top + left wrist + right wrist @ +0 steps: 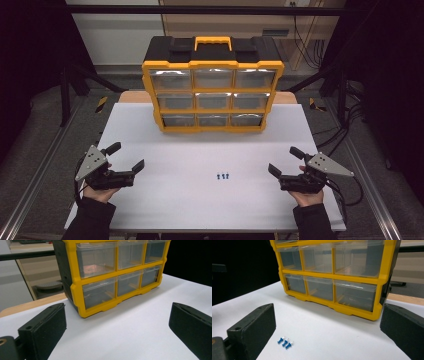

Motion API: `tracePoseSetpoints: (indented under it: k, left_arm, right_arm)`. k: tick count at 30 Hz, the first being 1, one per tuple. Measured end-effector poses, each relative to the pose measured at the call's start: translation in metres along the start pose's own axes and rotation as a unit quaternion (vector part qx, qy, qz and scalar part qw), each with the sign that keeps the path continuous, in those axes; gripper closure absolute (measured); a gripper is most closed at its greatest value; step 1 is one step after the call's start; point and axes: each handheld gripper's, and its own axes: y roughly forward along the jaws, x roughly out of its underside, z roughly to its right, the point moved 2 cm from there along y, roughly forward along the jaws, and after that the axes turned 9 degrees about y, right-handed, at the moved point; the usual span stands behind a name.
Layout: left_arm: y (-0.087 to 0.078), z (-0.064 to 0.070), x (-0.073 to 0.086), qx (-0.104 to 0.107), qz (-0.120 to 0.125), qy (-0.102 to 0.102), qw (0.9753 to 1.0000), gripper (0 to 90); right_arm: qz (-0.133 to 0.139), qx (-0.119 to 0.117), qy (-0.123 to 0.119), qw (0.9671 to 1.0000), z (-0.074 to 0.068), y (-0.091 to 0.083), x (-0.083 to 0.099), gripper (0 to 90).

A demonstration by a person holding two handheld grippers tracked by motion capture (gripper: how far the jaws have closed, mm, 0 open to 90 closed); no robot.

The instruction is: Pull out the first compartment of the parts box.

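Three small blue push pins (285,342) lie together on the white table (165,200), nearest the right gripper (284,161), whose jaws are held wide apart. The left gripper (127,157) is also spread and empty. One pin at a time should be pinched low and squarely, because such tiny pins are easily scattered.

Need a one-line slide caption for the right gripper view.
Open right tongs frame three small blue connectors on the white table before a yellow drawer organizer.

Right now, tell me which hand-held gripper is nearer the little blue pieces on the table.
Right. The right hand-held gripper sits a short way to the right of the blue pieces; the left hand-held gripper is farther off, to their left.
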Motion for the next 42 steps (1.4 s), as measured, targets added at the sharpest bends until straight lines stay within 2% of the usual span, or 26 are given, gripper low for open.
tracePoseSetpoints:
  k: [7, 14, 20, 24, 35, 42]
  left_arm:
    - [0.0, 0.0, 0.0, 0.003, 0.0, -0.004, 1.0, 0.9]
    - [0.004, 0.002, -0.004, 0.003, -0.006, 0.003, 1.0, 1.0]
    - [0.006, 0.003, -0.013, 0.005, -0.007, 0.015, 0.9999, 1.0]
    - [0.009, 0.002, -0.018, 0.005, -0.008, 0.023, 0.9997, 1.0]
    - [0.023, 0.003, -0.037, 0.011, -0.016, 0.06, 0.998, 1.0]
    - [0.035, 0.004, -0.048, 0.007, -0.034, 0.098, 0.9946, 1.0]
  right_arm:
    - [0.0, -0.002, 0.002, 1.0, 0.0, 0.0, 0.001, 0.8]
    - [-0.002, 0.0, -0.004, 1.0, 0.001, 0.001, 0.001, 0.9]
    - [-0.006, 0.002, 0.006, 1.0, 0.0, 0.003, 0.002, 0.9]
    - [-0.005, 0.002, 0.004, 1.0, 0.001, 0.003, 0.002, 0.9]
    - [-0.004, 0.002, 0.004, 1.0, 0.002, 0.001, 0.001, 0.8]
    - [-0.005, 0.001, 0.005, 1.0, 0.002, 0.002, 0.001, 0.8]
